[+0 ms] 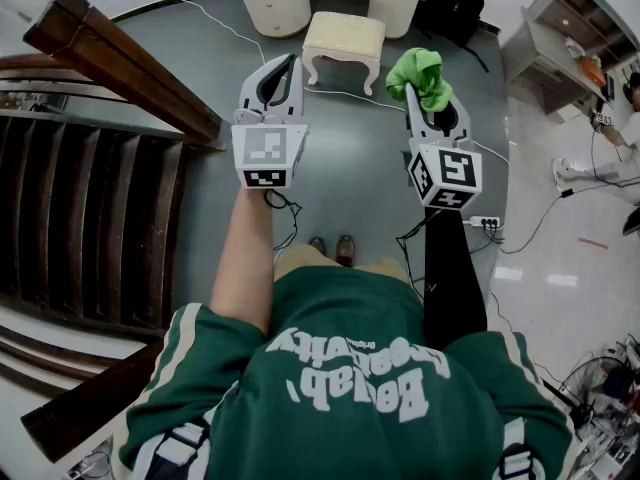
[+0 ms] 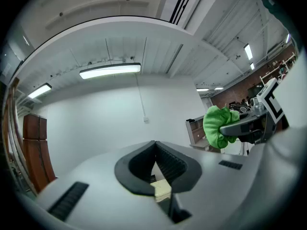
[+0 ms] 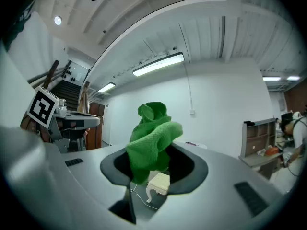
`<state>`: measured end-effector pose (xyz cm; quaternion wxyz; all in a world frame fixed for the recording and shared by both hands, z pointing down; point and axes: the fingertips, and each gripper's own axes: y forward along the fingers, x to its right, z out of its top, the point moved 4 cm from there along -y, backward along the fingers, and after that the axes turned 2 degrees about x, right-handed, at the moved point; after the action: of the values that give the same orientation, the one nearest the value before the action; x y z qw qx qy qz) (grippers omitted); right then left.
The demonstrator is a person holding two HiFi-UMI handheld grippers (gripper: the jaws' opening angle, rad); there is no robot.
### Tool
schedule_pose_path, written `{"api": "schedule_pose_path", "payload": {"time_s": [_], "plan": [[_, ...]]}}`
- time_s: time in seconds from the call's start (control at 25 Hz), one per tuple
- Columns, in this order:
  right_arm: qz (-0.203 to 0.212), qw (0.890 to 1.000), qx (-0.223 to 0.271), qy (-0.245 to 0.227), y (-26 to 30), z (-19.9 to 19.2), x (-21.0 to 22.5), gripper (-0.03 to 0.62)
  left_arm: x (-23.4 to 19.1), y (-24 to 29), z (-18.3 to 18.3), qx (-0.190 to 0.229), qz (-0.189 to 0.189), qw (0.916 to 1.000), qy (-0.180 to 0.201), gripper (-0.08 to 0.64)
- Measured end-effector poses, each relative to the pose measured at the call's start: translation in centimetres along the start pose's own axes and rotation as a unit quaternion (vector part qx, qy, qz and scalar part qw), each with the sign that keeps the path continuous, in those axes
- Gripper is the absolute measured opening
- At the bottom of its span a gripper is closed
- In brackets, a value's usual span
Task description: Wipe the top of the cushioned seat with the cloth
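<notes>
Both forearms (image 1: 248, 258) reach forward, side by side, short of the cream cushioned seat (image 1: 343, 36).
Right gripper (image 1: 430, 103) clamps a crumpled green cloth (image 1: 420, 71); left gripper (image 1: 290, 61) jaws look closed, empty.

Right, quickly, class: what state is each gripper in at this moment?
Left gripper: closed, nothing held.
Right gripper: closed on the green cloth.

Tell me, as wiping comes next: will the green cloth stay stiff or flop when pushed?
Probably floppy: the green cloth bunches in loose folds at the right gripper. Likely light, since one pinch holds the whole wad up. Its nubby pile may drag rather than slip.
</notes>
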<state>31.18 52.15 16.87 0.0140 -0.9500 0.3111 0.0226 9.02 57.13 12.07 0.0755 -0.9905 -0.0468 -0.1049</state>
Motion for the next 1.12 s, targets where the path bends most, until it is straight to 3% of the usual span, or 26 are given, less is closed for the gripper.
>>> {"api": "schedule_pose_path", "payload": {"time_s": [1.12], "plan": [[-0.003, 1.0, 0.003, 0.018, 0.7, -1.0, 1.2, 0.161, -0.3, 0.3, -0.5, -0.006, 0.007, 1.0, 0.002, 0.017]]}}
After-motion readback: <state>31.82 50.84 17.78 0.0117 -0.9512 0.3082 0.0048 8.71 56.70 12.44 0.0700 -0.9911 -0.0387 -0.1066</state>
